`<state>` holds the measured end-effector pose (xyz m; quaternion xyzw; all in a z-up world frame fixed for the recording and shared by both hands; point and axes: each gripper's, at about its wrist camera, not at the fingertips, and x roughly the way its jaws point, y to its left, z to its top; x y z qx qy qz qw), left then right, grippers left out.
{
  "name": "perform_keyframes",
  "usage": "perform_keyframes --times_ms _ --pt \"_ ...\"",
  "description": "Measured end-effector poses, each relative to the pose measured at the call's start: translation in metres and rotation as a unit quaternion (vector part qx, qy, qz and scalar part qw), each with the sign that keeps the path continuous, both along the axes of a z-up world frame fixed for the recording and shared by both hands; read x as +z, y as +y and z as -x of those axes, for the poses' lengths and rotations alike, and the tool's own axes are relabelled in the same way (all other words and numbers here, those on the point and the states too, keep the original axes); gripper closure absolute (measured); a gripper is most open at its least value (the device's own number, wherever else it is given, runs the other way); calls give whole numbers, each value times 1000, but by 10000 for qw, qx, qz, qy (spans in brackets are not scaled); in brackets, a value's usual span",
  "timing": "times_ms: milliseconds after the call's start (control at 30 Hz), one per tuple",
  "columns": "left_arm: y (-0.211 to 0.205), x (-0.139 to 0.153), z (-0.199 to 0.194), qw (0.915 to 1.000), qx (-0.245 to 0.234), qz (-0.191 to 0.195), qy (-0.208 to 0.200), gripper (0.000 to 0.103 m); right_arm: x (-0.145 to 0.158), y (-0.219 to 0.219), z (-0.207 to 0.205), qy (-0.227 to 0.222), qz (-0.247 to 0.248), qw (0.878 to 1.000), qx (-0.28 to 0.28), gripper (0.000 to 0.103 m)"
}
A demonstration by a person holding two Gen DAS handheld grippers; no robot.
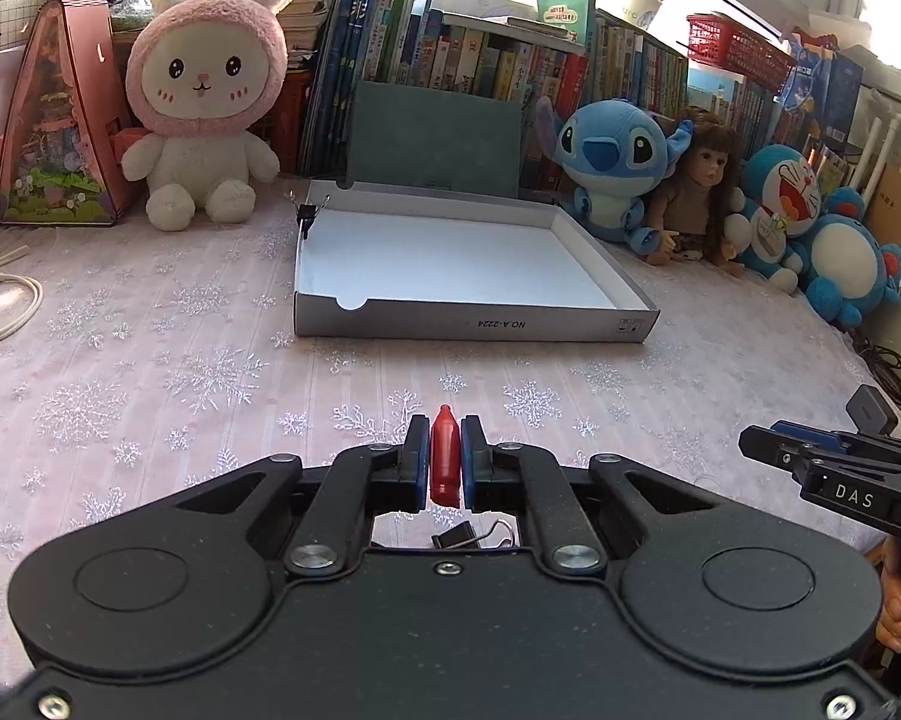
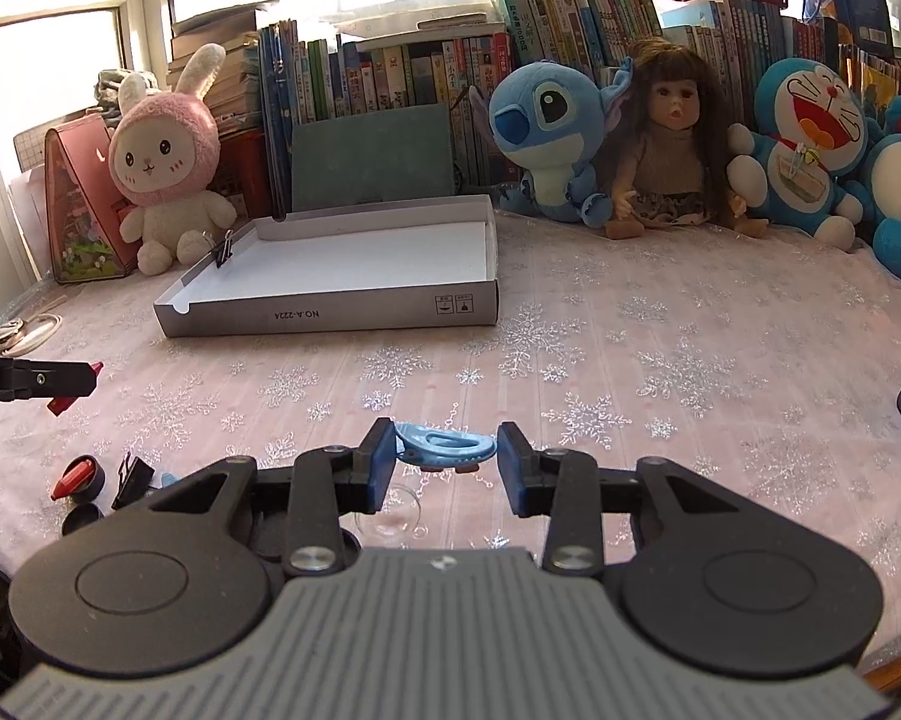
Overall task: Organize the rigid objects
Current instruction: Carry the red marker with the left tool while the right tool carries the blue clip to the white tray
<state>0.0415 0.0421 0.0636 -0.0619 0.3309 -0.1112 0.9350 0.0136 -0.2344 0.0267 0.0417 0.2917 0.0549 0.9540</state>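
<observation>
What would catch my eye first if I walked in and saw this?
Probably the row of plush toys against the bookshelf, led by the pink-hooded white bunny plush at the left and the blue big-eared alien plush right of the shallow open grey cardboard box. Nearer, the left gripper pinches a small red bullet-shaped piece, and the right gripper holds a light blue plastic clip.

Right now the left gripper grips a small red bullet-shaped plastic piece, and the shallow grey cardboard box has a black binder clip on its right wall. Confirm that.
One detail is wrong. The black binder clip sits on the left wall of the shallow grey cardboard box, near the far corner, as both wrist views show. The left gripper does grip the small red bullet-shaped plastic piece.
</observation>
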Motion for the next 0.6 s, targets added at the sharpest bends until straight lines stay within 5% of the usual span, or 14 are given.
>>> perform_keyframes --times_ms 333,600 --pt "-8 27 -48 9999 -62 79 -44 93 27 -5 -50 23 -194 9997 113 61" --pt "-7 37 -117 9972 -79 467 581 93 43 -10 -109 406 -496 9978 154 61"
